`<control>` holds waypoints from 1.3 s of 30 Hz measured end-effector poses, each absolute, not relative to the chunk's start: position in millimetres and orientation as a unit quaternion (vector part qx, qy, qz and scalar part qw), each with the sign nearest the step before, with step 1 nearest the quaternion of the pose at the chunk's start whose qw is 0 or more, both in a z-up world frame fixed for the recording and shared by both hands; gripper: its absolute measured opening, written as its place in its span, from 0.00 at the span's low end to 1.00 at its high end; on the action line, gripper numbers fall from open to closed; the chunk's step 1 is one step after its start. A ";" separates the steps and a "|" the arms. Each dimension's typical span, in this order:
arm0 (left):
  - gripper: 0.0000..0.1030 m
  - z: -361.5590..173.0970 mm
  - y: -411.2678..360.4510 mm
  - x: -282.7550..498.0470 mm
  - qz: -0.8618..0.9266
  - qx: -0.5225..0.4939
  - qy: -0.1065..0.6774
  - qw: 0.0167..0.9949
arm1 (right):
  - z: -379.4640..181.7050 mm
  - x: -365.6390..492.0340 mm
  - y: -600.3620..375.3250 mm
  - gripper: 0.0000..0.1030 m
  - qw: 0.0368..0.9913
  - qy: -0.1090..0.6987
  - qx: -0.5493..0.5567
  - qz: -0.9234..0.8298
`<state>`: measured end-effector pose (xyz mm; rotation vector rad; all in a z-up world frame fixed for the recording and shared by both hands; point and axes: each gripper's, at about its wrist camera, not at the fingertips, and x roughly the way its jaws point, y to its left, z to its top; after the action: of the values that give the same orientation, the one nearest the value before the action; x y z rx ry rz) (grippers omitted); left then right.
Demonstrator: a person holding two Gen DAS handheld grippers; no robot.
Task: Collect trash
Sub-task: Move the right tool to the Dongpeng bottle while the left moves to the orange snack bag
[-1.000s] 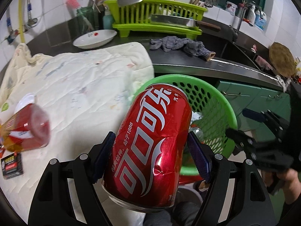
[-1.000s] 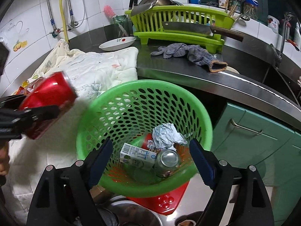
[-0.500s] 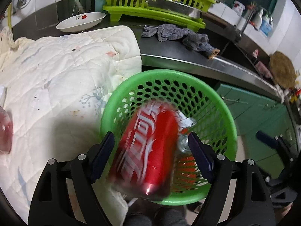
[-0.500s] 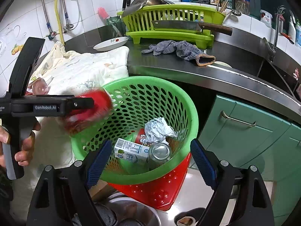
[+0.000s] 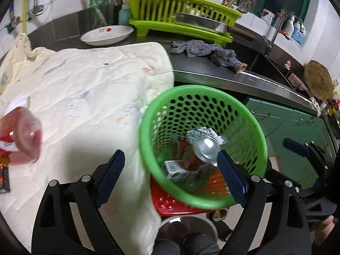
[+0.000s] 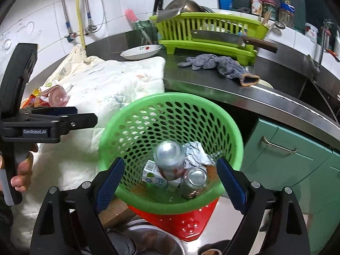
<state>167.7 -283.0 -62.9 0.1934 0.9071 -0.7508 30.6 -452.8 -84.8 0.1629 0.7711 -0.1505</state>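
Dark counter (image 6: pixel 212 80) carries quilt (image 6: pixel 110 85), dish rack (image 6: pixel 208 34), glove (image 6: pixel 221 65).

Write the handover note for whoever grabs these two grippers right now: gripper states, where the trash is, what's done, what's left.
Left gripper: open, empty; its jaws have just been opening, and nothing is between them.
Right gripper: open, empty, over the green basket.
Done: red cola can lies in the basket with another can, a small carton and crumpled foil.
Left: the pink plastic cup and the wrappers beside it on the quilted cloth.
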 end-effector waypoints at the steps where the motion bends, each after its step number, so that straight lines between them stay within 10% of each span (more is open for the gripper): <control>1: 0.85 -61.5 -278.8 167.4 -0.350 0.091 0.426 0.829 | -83.7 32.6 -449.3 0.82 0.921 0.375 0.077 -0.070; 39: 0.85 -47.5 -17.2 201.3 -0.131 0.013 0.439 0.889 | -38.7 176.1 -263.1 0.85 0.911 0.378 -0.085 0.143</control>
<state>201.3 -17.2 -47.5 0.0261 0.9131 -0.2730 176.1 -263.1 -38.7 -0.1762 0.7789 0.2944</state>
